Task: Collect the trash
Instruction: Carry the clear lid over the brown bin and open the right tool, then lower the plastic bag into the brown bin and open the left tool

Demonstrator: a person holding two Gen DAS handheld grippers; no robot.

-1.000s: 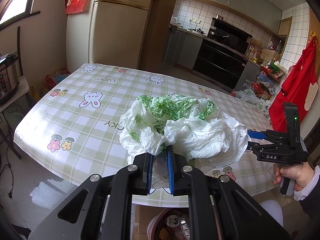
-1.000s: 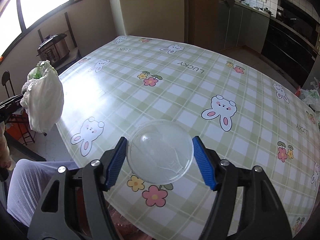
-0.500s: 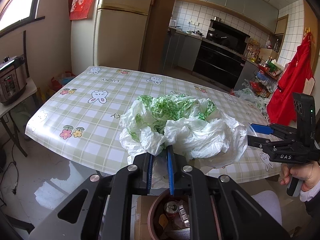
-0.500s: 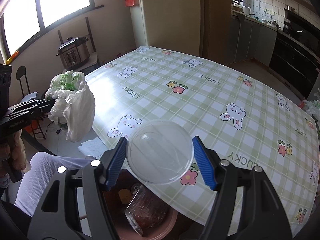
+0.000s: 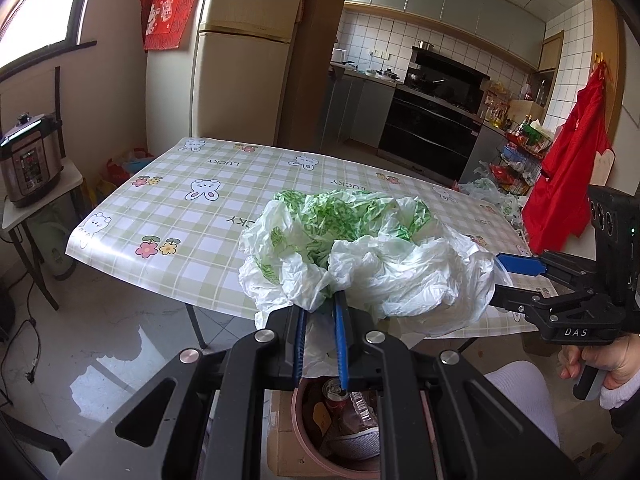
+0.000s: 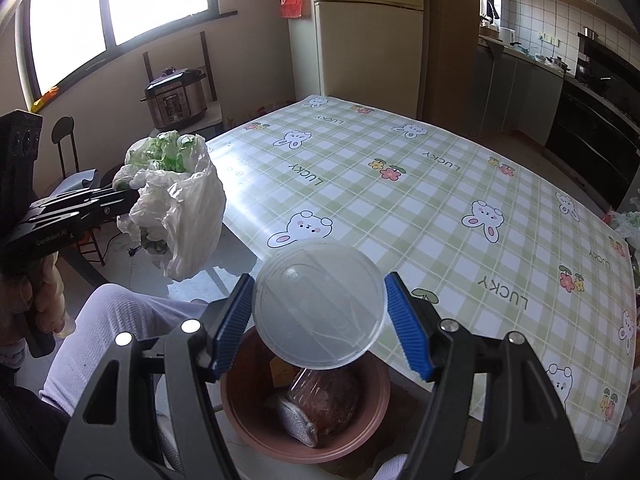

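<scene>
Below the table [image 6: 460, 184], bin [image 6: 248, 396] half-hidden by lid [image 6: 318, 304].

Crumpled white-green plastic bag [image 5: 360, 256] hanging in air, above and left of pink trash bin [image 6: 256, 416]. Clear round dome lid [image 6: 318, 304] directly above bin, tilted.

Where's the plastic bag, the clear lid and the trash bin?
plastic bag [image 5: 400, 264], left wrist view, crumpled white middle.
clear lid [image 6: 318, 304], right wrist view, center of the dome.
trash bin [image 6: 372, 420], right wrist view, pink right rim.
</scene>
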